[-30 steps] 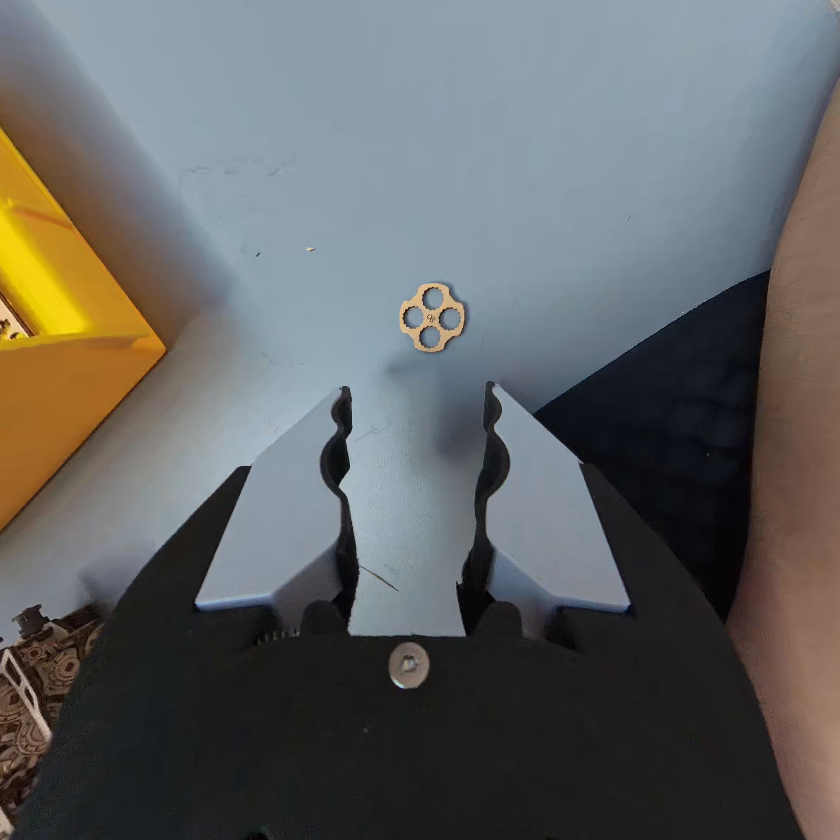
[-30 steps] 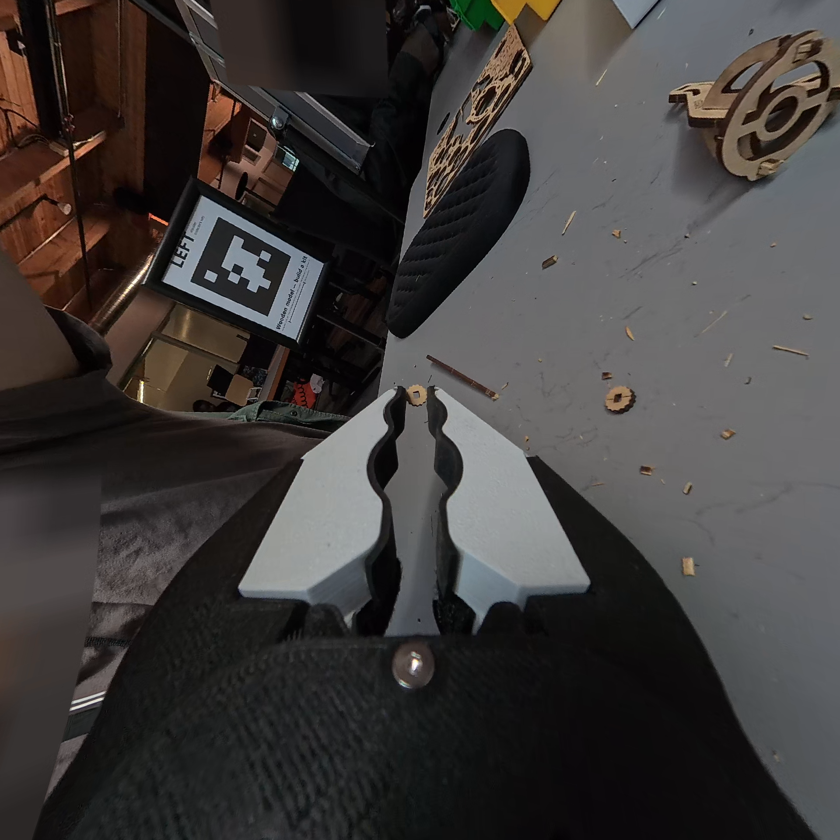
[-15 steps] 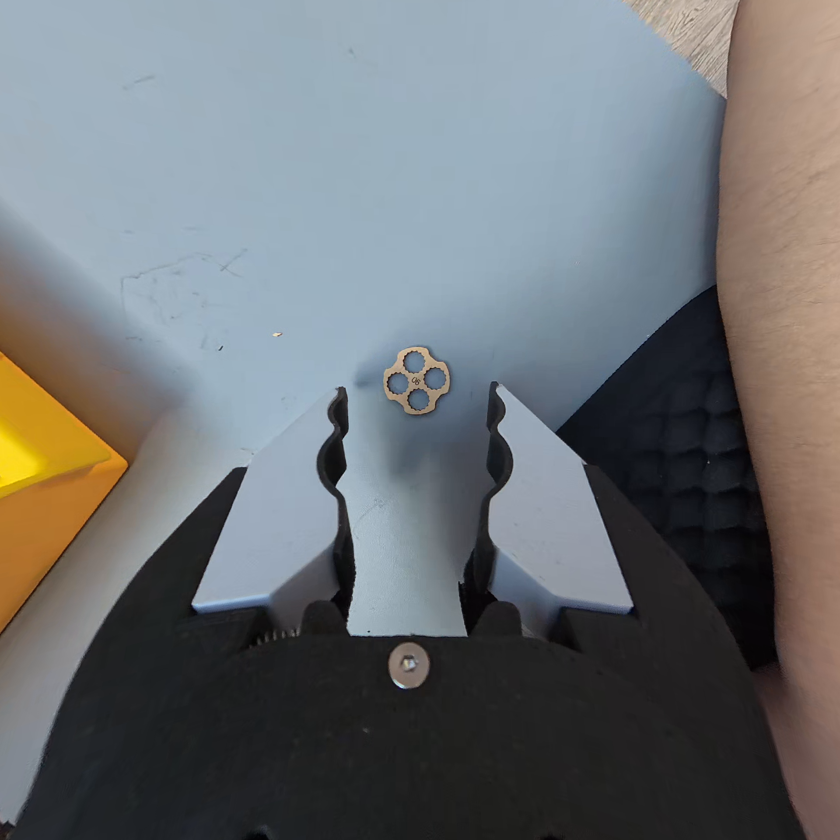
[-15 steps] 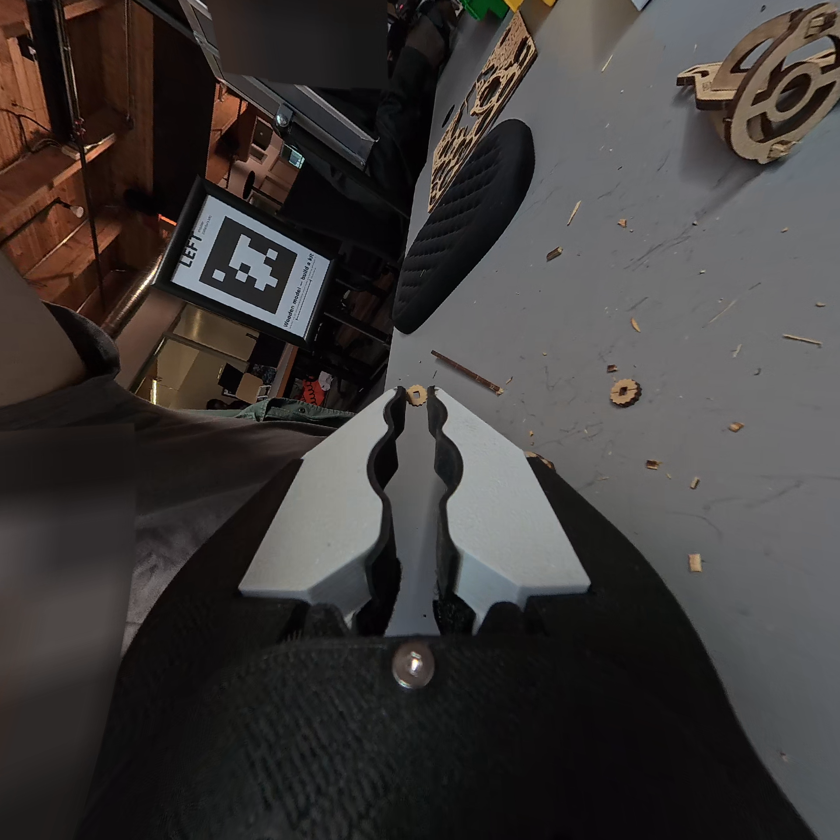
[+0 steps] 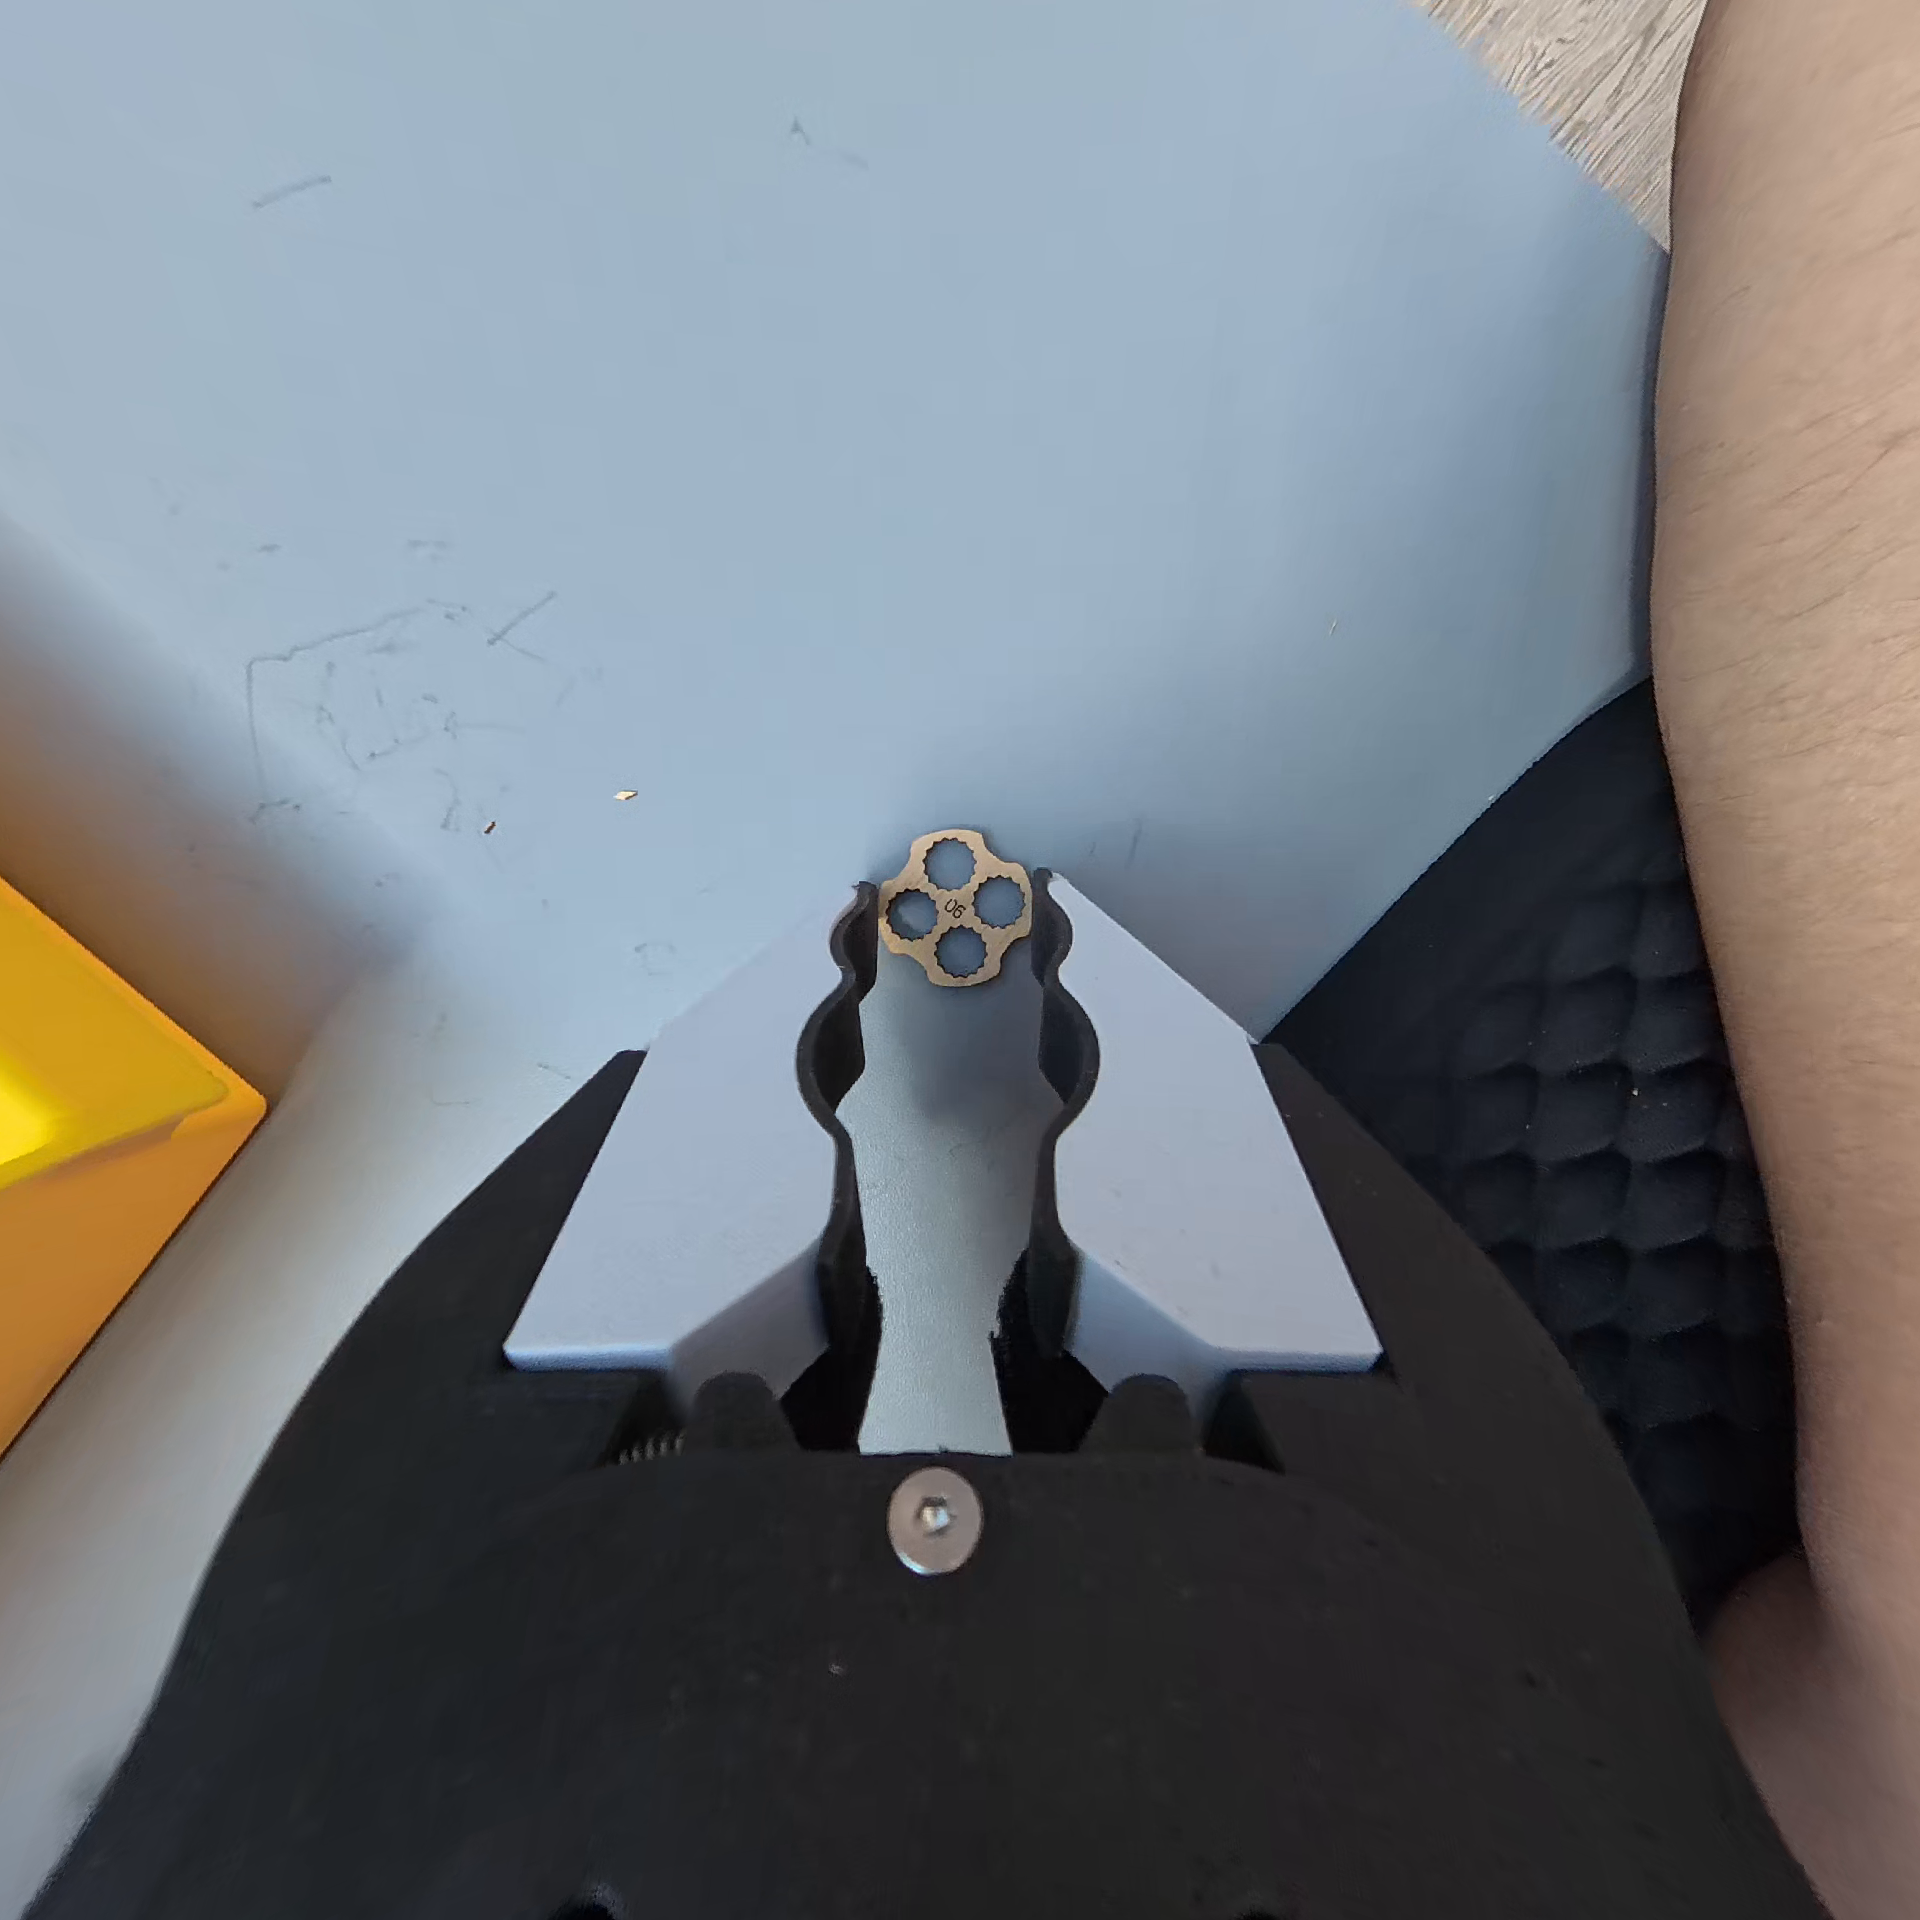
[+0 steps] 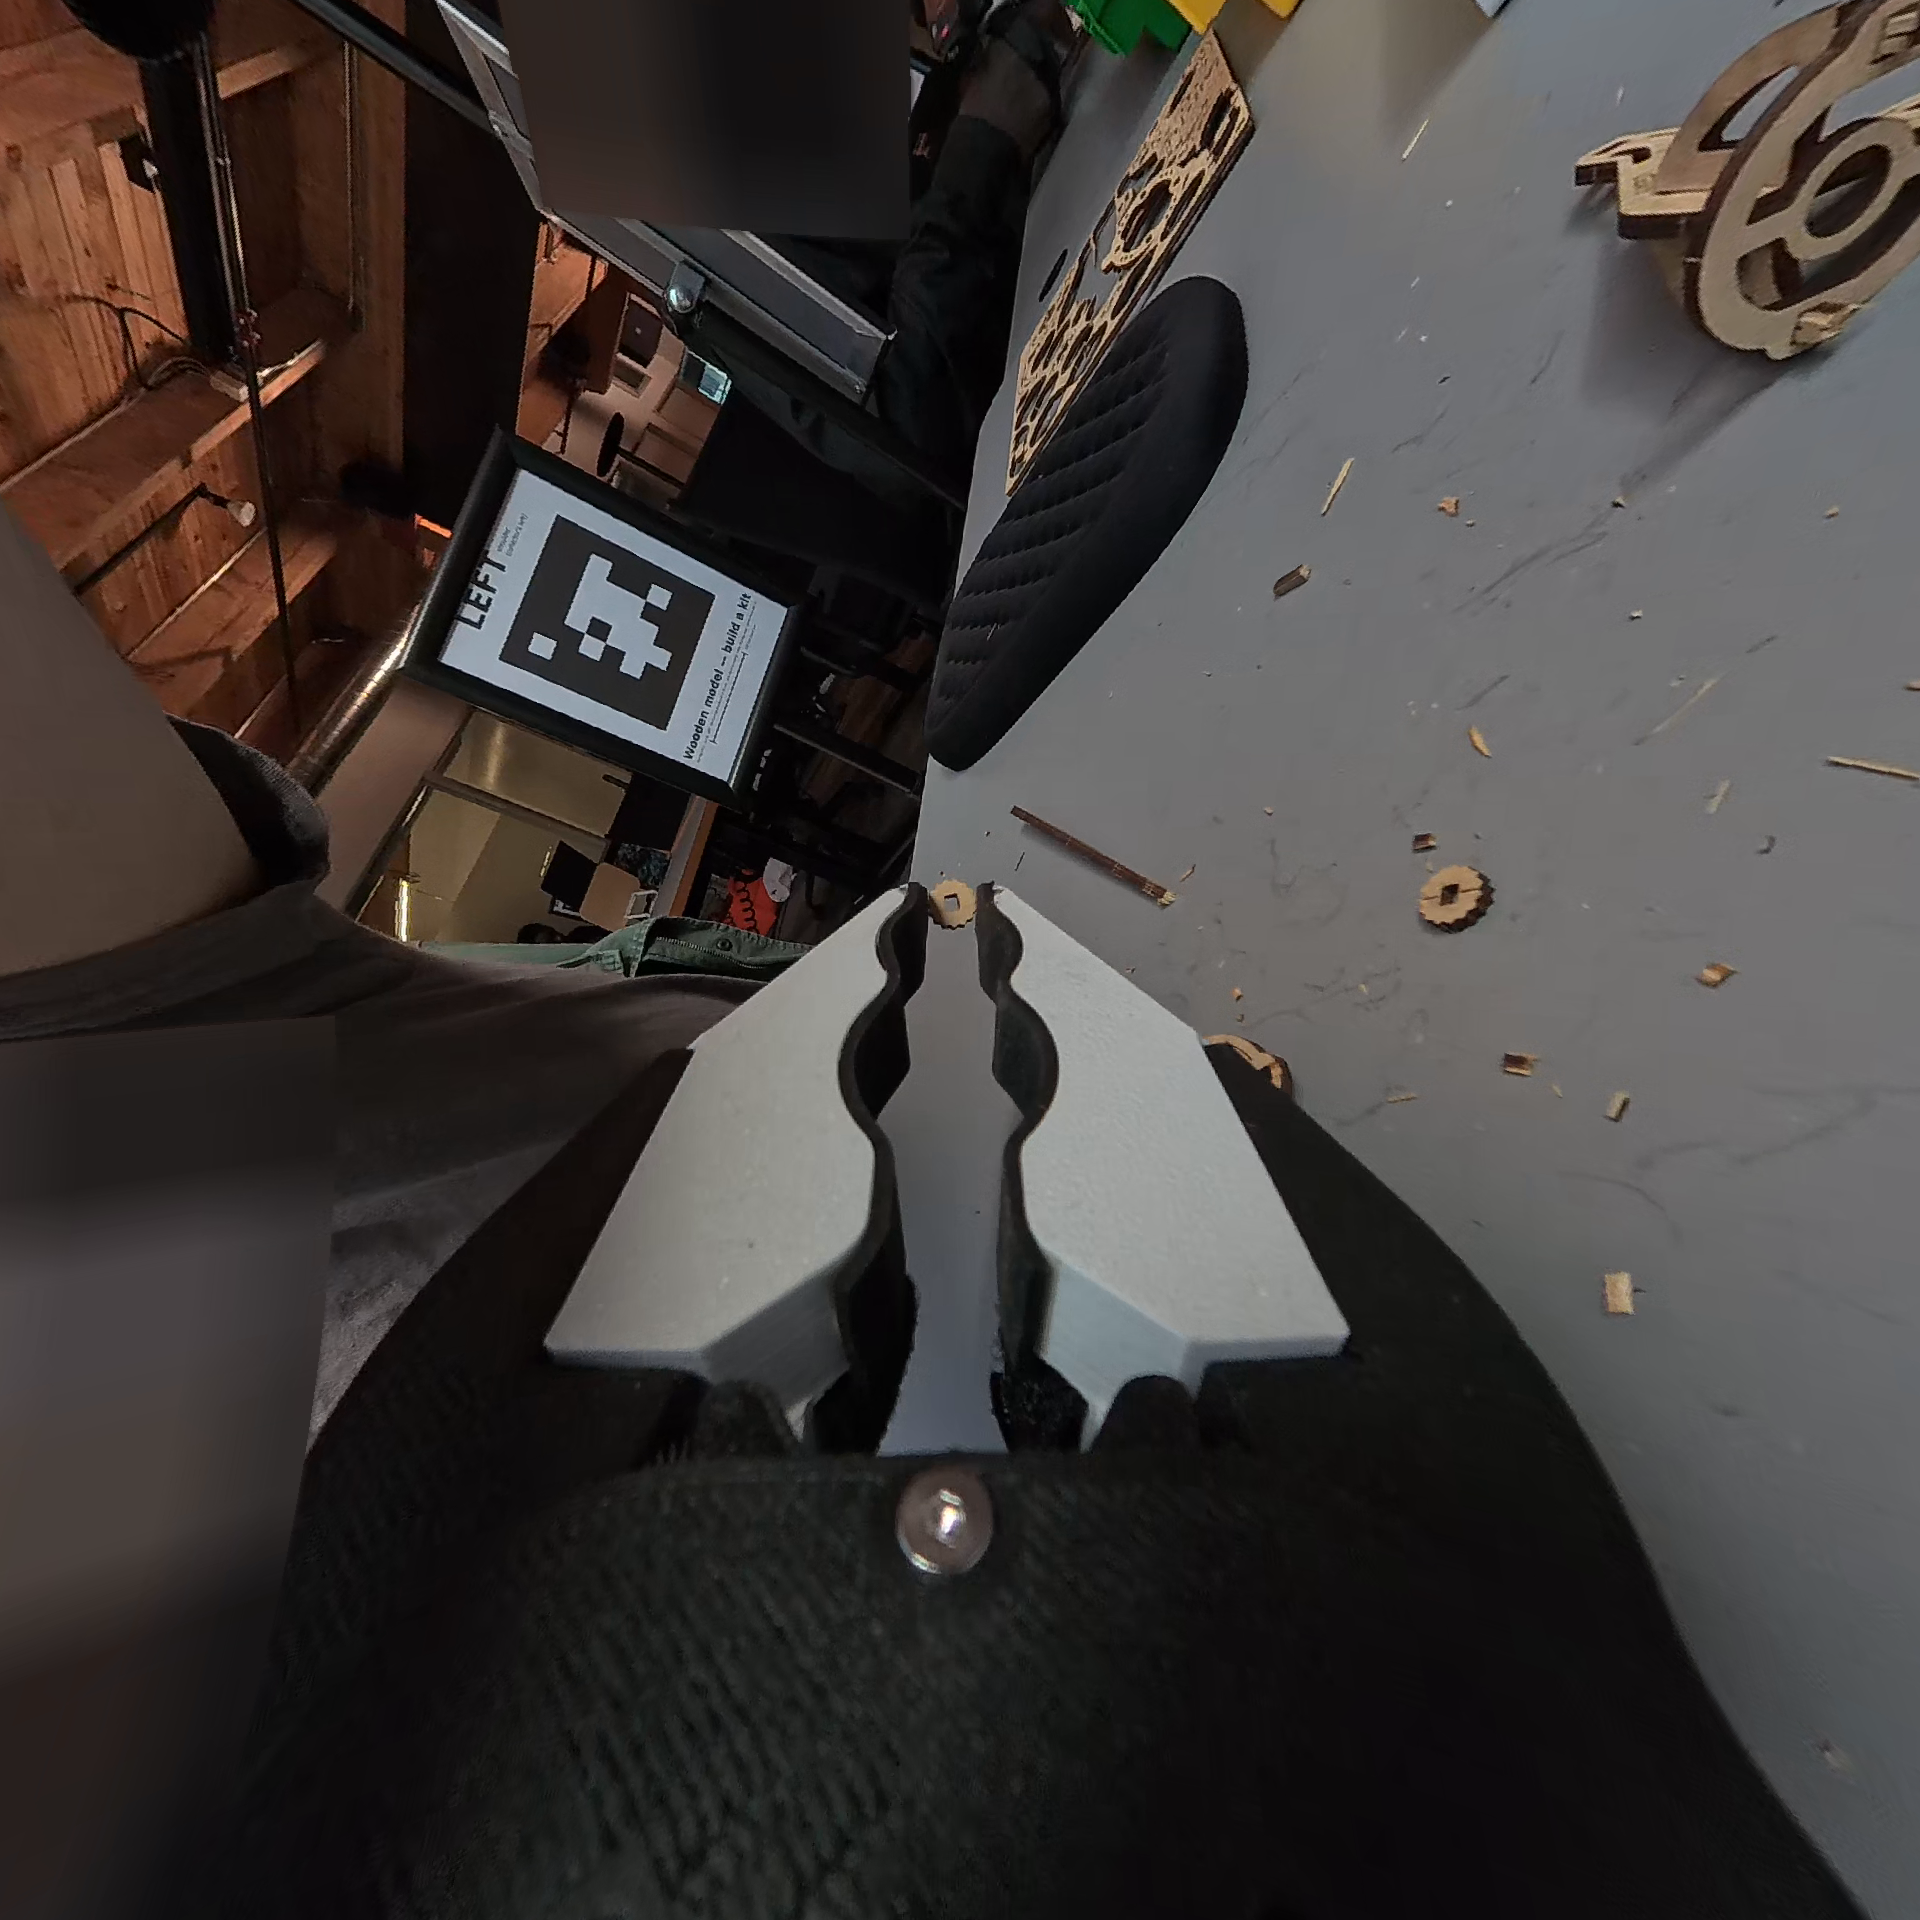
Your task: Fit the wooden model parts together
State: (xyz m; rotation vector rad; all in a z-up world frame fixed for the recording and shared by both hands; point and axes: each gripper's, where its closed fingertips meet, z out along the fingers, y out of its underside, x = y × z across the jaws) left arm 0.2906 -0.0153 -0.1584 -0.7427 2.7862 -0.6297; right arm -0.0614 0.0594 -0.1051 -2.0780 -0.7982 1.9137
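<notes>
The pale blue-grey table [image 5: 935,416] carries a round slotted wooden wheel assembly [image 6: 1787,197] at two o'clock in the right wrist view, likely awaiting parts. The left gripper [image 5: 954,904], jaws narrowed, pinches a flat four-holed wooden clover piece [image 5: 956,920] at its tips. The right gripper [image 6: 951,906], nearly closed, clamps a tiny toothed wooden gear [image 6: 950,902], seemingly ready for mating.

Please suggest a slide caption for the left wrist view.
Left tool closing around a small four-holed wooden piece on the blue table, yellow bin alongside.
</notes>
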